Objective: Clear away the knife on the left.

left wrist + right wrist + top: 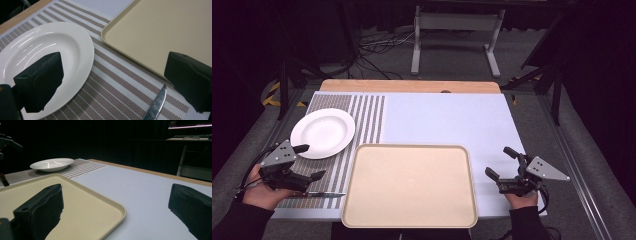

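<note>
A white plate [322, 132] rests on the striped placemat [362, 115] at the left. In front of it a table knife [319, 194] lies on the mat, its blade [156, 105] showing in the left gripper view. A beige tray [409, 185] sits at the front centre with nothing on it. My left gripper [309, 162] hovers open between the plate [47, 52] and the knife, holding nothing. At the front right my right gripper [502, 162] stands open over the white mat beside the tray's [75, 202] right edge.
A white mat [447, 120] covers the table's right and far part, with the wooden table edge [409, 86] behind it. On the floor beyond are cables and a white stand [457, 37]. Dark surroundings ring the table.
</note>
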